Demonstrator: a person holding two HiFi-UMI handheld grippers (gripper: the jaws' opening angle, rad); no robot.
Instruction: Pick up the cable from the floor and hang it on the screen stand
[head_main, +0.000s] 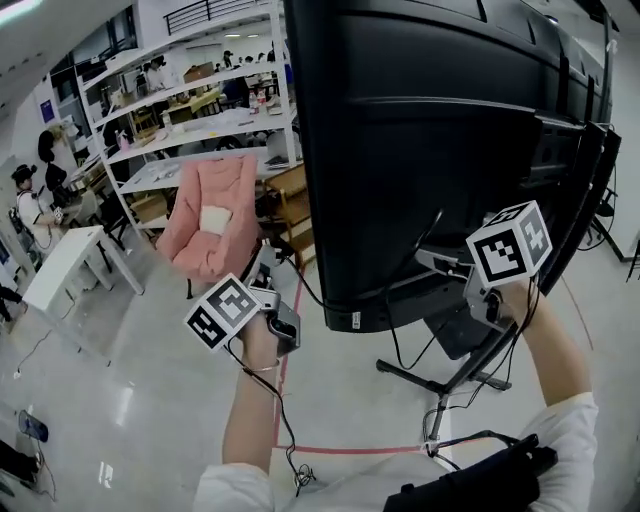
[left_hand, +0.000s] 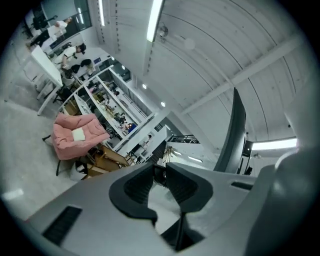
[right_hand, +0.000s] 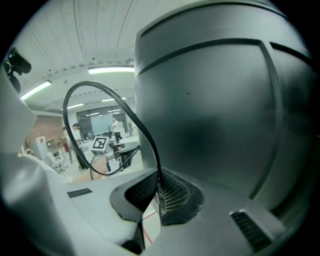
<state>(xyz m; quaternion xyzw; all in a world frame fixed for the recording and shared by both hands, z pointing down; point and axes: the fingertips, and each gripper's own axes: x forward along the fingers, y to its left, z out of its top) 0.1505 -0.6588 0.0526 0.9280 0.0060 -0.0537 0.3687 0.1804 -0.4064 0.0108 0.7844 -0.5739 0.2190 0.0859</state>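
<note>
Behind screen (head_main: 430, 150), cable (right_hand: 150, 141) arcs up from clamped right tool (right_hand: 159, 189) to left tool (left_hand: 160, 174) (also gripping it).

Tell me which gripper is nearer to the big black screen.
Right. The right gripper is close against the back of the screen, near its lower edge; the left gripper is apart, off to its left.

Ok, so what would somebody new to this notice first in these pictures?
The back of a big black screen fills the upper right of the head view. In the right gripper view a black cable arcs in a loop beside it, pinched in the right tool and leading across to the left tool. A pink armchair stands out on the pale floor at the left of the head view.
</note>
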